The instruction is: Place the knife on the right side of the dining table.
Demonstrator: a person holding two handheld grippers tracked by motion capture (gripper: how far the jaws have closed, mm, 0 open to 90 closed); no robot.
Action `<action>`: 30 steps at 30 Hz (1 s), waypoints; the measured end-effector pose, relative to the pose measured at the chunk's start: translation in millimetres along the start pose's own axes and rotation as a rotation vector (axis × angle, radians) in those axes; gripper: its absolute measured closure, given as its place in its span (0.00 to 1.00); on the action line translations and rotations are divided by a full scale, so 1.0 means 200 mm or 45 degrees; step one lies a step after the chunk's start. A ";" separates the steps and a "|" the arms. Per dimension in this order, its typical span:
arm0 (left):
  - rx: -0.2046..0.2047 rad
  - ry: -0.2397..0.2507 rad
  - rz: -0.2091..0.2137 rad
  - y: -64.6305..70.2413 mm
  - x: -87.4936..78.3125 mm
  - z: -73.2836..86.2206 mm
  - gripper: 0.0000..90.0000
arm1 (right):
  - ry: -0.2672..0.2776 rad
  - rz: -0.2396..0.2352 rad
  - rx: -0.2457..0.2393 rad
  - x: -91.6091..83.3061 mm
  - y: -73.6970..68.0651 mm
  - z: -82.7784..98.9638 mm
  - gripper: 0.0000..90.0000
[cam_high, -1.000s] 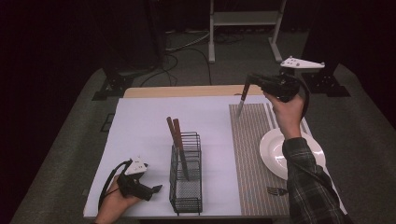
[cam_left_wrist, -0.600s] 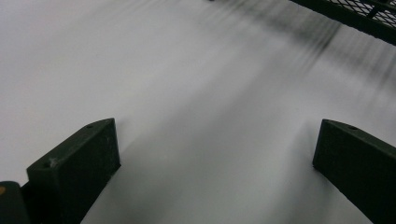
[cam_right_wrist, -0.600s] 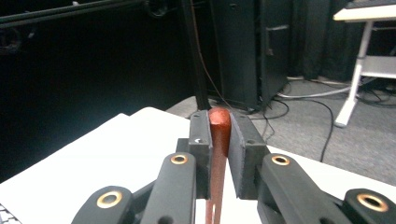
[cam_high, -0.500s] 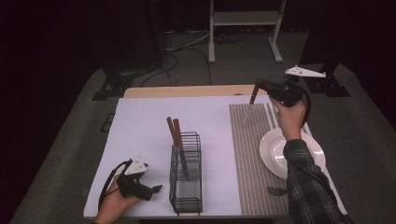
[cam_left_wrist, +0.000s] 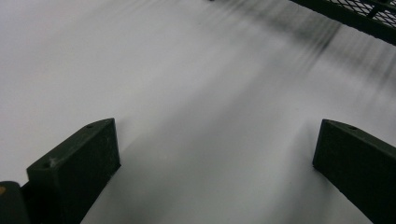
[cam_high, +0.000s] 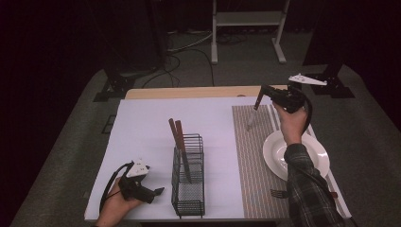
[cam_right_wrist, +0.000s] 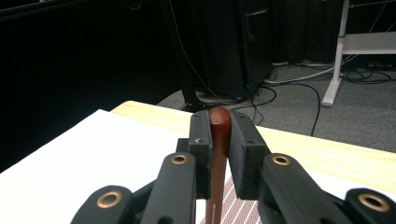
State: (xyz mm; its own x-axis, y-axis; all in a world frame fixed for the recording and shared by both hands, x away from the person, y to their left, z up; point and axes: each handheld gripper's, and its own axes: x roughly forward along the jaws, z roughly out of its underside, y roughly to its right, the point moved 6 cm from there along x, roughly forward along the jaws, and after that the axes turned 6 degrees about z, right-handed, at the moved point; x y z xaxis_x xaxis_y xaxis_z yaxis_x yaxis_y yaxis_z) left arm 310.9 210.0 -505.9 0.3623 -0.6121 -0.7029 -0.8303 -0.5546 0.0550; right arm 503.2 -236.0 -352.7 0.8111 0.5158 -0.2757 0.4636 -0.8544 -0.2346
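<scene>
No legible text, label, brand, number or sign appears on any surface. The bench (cam_high: pixel 151 142), wire basket (cam_high: pixel 189 179), striped mat (cam_high: pixel 253 156) and plate (cam_high: pixel 276 153) carry no readable markings.

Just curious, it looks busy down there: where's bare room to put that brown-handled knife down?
Bare striped placemat lies between the wire basket and the white plate. The white table left of the basket is free too. The near right corner is crowded by the plate and a fork.
</scene>
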 end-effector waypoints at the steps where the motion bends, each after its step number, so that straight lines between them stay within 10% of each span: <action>1: 0.000 0.000 0.000 0.00 0.00 0.00 0.00 | 0.000 0.000 0.000 0.00 0.00 0.00 0.89; 30: 0.000 0.000 -0.001 0.00 0.00 0.00 0.00 | -0.007 0.062 0.032 -0.17 0.19 0.07 0.78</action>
State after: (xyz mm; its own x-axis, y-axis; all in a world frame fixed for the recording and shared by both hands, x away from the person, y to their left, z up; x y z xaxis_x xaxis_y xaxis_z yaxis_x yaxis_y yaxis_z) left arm 310.8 209.9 -505.9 0.3627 -0.6115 -0.7032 -0.8301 -0.5549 0.0543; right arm 488.3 -285.0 -366.2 0.8305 0.4742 -0.2922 0.4146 -0.8766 -0.2443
